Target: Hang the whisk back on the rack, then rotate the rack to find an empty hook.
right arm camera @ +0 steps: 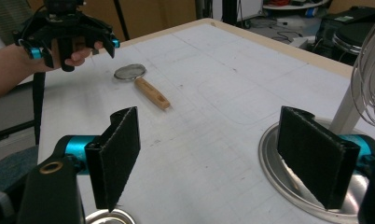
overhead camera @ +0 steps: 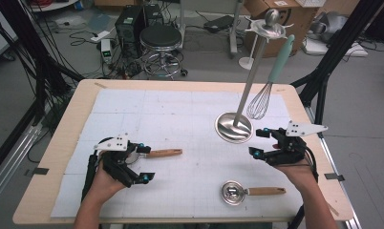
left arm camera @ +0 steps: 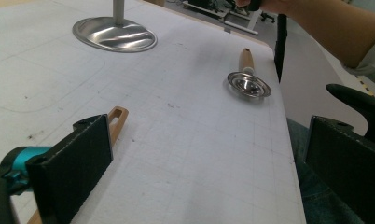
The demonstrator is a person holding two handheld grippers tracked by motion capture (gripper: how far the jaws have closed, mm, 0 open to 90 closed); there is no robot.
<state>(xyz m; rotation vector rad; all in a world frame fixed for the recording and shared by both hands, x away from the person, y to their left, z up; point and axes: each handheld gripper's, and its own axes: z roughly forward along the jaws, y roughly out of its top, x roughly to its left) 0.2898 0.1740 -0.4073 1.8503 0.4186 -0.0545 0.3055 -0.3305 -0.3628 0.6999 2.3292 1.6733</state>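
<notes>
Covering most of the wooden table (overhead camera: 56, 143), a white gridded mat (overhead camera: 180, 143) carries everything in play. Tallest on it is the utensil stand (overhead camera: 234, 127), its round steel base sitting toward the right with a teal-handled whisk (overhead camera: 269, 81) hanging from the top hooks. Two small wooden-handled strainers lie flat: the left strainer (overhead camera: 156, 153) just beside the left gripper (overhead camera: 140, 164), and the right strainer (overhead camera: 242, 192) near the front edge, a little below and left of the right gripper (overhead camera: 261, 143).

Both claws stand released and empty. The right gripper's jaws are spread wide, hovering between the stand's base and the right strainer, whose bowl rim peeks in at the bottom of the right gripper view. The left gripper's jaws are likewise apart, one pad next to the left strainer's handle end.

Judging from this, the right hand is going for the strainer near it. The risks: a jaw clipping the stand's base or the whisk's wires and rocking the stand, or pads closing on the shallow bowl instead of the handle, so the strainer skids or flips.
</notes>
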